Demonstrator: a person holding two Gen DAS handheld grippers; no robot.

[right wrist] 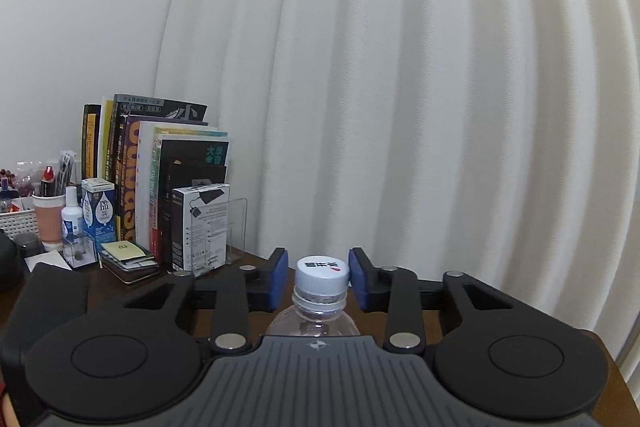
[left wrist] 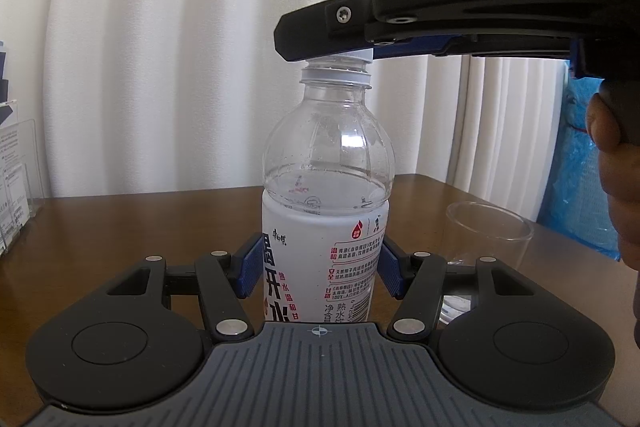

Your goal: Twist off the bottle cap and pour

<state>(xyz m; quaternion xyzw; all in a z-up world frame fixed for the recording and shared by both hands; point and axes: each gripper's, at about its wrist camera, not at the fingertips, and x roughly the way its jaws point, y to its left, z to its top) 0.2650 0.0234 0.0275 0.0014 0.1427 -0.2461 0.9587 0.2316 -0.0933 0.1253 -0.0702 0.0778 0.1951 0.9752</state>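
Left wrist view: left gripper [left wrist: 320,269] clamps the upright bottle [left wrist: 326,195] on the brown table [left wrist: 140,223]; an empty glass [left wrist: 486,239] stands at two o'clock, white curtain [left wrist: 160,47] beyond. Right gripper [right wrist: 318,281] brackets the white cap [right wrist: 322,277], pads apart. Books [right wrist: 160,179] stand at ten o'clock.
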